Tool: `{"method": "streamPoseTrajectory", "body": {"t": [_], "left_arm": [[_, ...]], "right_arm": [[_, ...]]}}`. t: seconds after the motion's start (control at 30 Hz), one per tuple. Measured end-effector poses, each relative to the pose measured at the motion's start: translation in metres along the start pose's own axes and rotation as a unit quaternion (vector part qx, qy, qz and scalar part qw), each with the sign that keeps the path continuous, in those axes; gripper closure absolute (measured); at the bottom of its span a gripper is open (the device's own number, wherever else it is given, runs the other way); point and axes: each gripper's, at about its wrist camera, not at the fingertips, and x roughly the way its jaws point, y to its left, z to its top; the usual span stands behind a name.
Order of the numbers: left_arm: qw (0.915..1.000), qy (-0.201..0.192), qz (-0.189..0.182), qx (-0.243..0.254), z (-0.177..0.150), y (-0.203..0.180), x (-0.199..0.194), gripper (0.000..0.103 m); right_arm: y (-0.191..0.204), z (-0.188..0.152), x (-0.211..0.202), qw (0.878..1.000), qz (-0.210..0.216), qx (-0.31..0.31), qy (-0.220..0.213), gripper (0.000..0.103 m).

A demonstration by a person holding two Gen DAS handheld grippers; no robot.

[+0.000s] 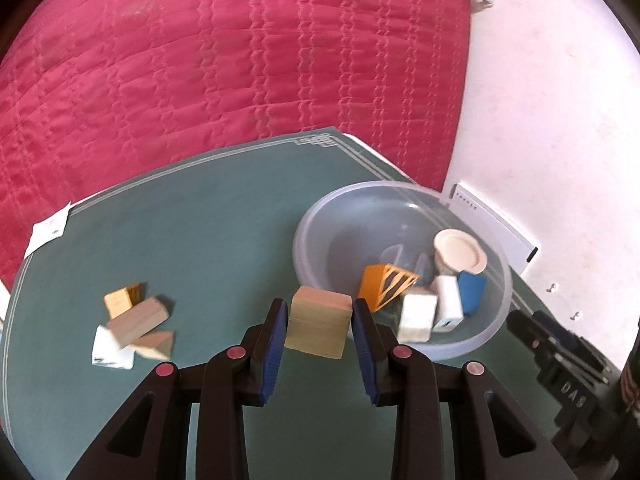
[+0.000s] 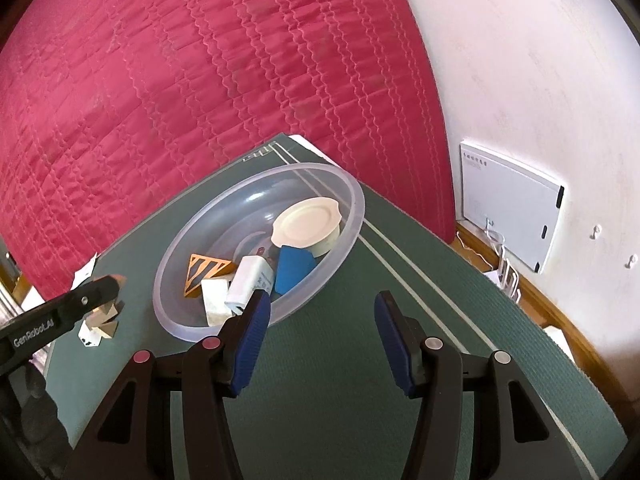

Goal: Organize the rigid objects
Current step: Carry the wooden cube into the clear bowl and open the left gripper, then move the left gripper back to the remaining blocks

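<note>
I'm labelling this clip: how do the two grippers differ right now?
The left gripper is shut on a wooden cube, its fingers pressing the cube's sides; the right gripper stands open and holds nothing. The left is beside the clear bowl; the right is over bare green mat. Both have blue pads.

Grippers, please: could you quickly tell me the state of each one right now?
Left gripper: shut on the wooden cube.
Right gripper: open, holding nothing.

"GenRobot.AI" stands in white on the black arm of the left tool (image 2: 110, 286); other markings are unreadable.
</note>
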Motion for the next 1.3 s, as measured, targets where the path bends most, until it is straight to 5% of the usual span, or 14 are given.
{"method": "streamPoseTrajectory", "body": {"t": [0.57,0.6,0.67,1.3], "left_arm": [[0.9998,0.006,0.001,0.018,0.015,-0.037,0.027,0.067],[0.9998,0.008,0.004,0.019,0.016,-0.038,0.030,0.064],[0.9997,0.008,0.017,0.015,0.017,-0.037,0.032,0.040],[0.9963,-0.010,0.079,-0.030,0.032,-0.016,0.015,0.021]], "right_arm": [[-0.003,-0.001,-0.004,1.000,0.000,0.018,-0.011,0.047],[-0.003,-0.001,-0.005,1.000,0.002,0.020,-0.012,0.047],[-0.003,-0.002,-0.005,1.000,0.005,0.023,-0.012,0.047],[-0.012,-0.003,-0.007,0.999,0.028,0.045,-0.010,0.047]]}}
